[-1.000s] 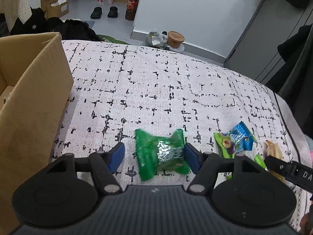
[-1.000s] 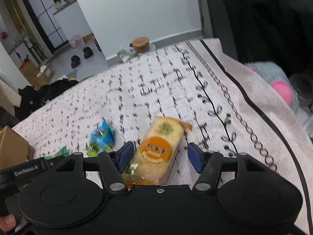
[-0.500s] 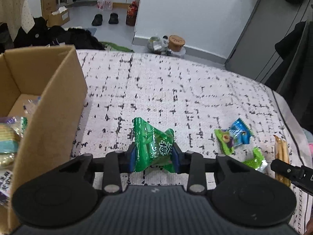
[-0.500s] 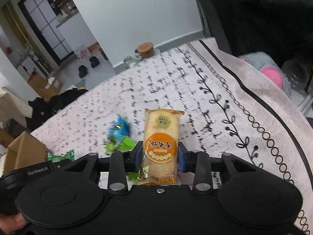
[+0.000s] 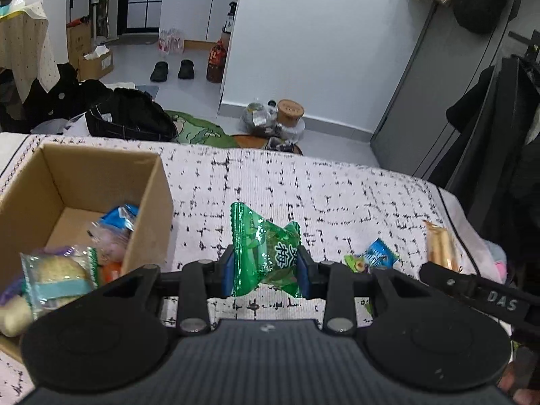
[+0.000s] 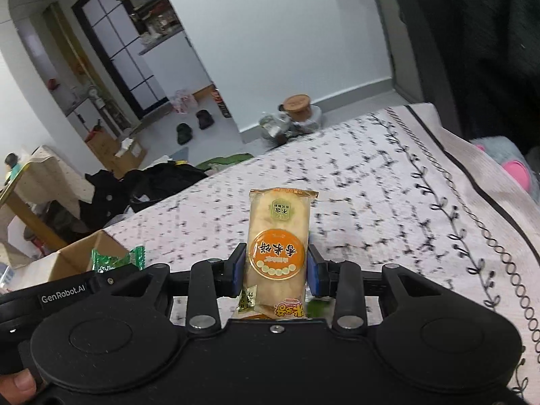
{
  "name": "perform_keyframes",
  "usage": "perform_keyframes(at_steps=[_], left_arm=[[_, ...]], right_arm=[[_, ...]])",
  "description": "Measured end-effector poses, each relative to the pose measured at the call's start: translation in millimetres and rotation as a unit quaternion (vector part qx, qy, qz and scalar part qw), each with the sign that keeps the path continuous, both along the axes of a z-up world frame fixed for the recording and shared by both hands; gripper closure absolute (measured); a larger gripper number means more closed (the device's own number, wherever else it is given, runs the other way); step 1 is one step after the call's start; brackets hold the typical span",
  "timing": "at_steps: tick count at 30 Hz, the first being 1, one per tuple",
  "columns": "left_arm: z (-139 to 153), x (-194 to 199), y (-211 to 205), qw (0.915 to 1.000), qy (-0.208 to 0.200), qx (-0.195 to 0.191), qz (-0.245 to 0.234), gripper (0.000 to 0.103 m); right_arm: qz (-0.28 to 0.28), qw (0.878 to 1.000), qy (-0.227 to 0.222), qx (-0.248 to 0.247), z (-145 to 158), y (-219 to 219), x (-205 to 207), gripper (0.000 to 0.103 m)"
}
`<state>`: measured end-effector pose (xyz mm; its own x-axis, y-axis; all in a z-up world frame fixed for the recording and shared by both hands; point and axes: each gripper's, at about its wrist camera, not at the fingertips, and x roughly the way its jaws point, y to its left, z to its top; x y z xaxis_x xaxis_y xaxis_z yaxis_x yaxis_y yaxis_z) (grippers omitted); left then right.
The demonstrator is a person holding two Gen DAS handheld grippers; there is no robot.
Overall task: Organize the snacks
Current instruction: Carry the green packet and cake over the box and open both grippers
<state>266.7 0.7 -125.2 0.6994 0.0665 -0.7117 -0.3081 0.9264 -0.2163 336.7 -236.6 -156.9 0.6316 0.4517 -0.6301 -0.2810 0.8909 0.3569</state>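
The left gripper (image 5: 265,270) is clamped on a green candy packet (image 5: 266,256), its blue pads pressing the wrapper's two sides so that the packet stands up between them, lifted clear of the white, black-flecked cloth (image 5: 337,195) that covers the surface. The right gripper (image 6: 275,271) is likewise closed on a rice cracker packet (image 6: 278,246) with an orange round label, held upright between its pads above the same cloth (image 6: 388,182). To the left of the left gripper stands an open cardboard box (image 5: 145,202) with several wrapped snacks inside, among them a pale cracker pack with a green-edged wrapper (image 5: 57,276) and a blue packet (image 5: 119,216). On the cloth to the right of the green candy lies a small blue and green packet (image 5: 371,258); beyond it the cracker packet shows in the other gripper. A thumb (image 6: 17,383) shows at the lower left edge of the right wrist view.
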Motion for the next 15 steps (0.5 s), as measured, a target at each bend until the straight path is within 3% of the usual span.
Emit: perform_keyframes(at_steps=[15], left_arm=[[29.2,-24.9,32.0,0.9994,-0.027,-0.003,0.023,0.068]], right_arm=[[0.046,0.998,-0.025,0.019,22.2,43.0,-14.2,0.068]])
